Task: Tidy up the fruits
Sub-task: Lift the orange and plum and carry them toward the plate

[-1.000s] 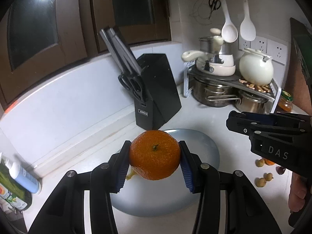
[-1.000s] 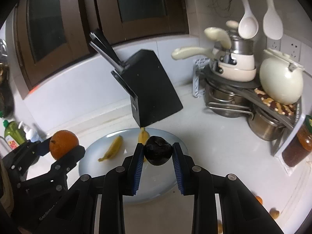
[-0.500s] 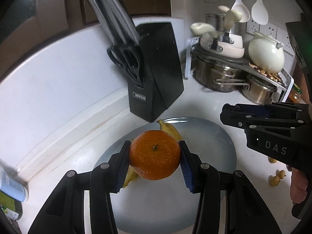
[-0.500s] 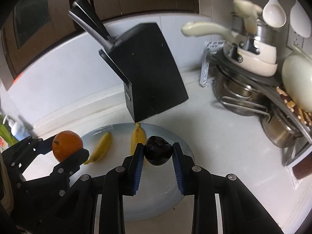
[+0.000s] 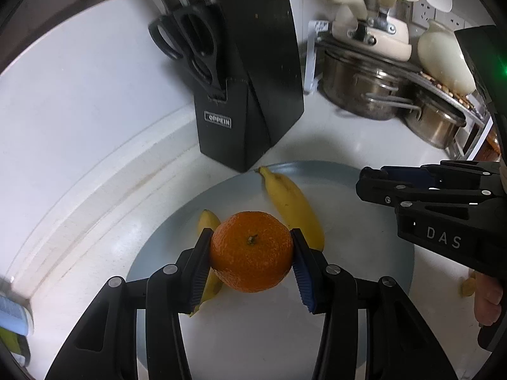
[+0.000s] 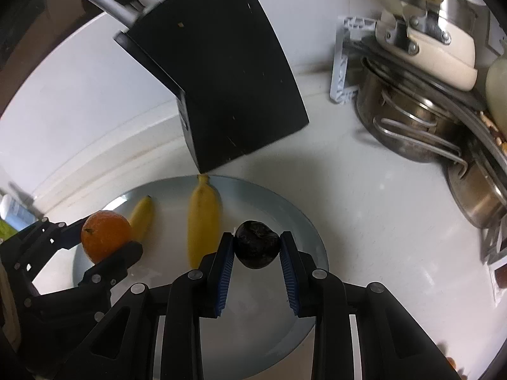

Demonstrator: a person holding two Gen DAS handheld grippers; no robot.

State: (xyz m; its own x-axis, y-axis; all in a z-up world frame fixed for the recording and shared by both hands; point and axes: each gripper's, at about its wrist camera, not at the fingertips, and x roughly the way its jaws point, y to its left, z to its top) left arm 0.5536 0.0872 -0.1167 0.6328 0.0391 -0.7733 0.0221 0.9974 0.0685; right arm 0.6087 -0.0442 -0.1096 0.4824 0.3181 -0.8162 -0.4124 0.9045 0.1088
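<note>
My left gripper (image 5: 251, 253) is shut on an orange (image 5: 251, 255) and holds it low over the left part of a grey-blue plate (image 5: 364, 300). My right gripper (image 6: 256, 250) is shut on a dark wrinkled fruit (image 6: 256, 248) over the plate's (image 6: 304, 231) right part. Two bananas lie on the plate: a large one (image 5: 293, 202) (image 6: 202, 218) and a small one (image 5: 209, 221) (image 6: 141, 215). The left gripper with the orange (image 6: 106, 239) shows in the right wrist view. The right gripper (image 5: 367, 182) shows in the left wrist view; its held fruit is hidden there.
A black knife block (image 5: 250, 88) (image 6: 218, 88) with scissors (image 5: 190, 47) stands just behind the plate. Steel pots (image 5: 374, 88) (image 6: 412, 126) and cream cookware (image 5: 370, 28) sit at the back right. A small fruit (image 5: 469, 288) lies on the white counter right of the plate.
Both grippers have moved forward and down toward the plate, still holding their fruits. The bananas and knife block now appear much closer.
</note>
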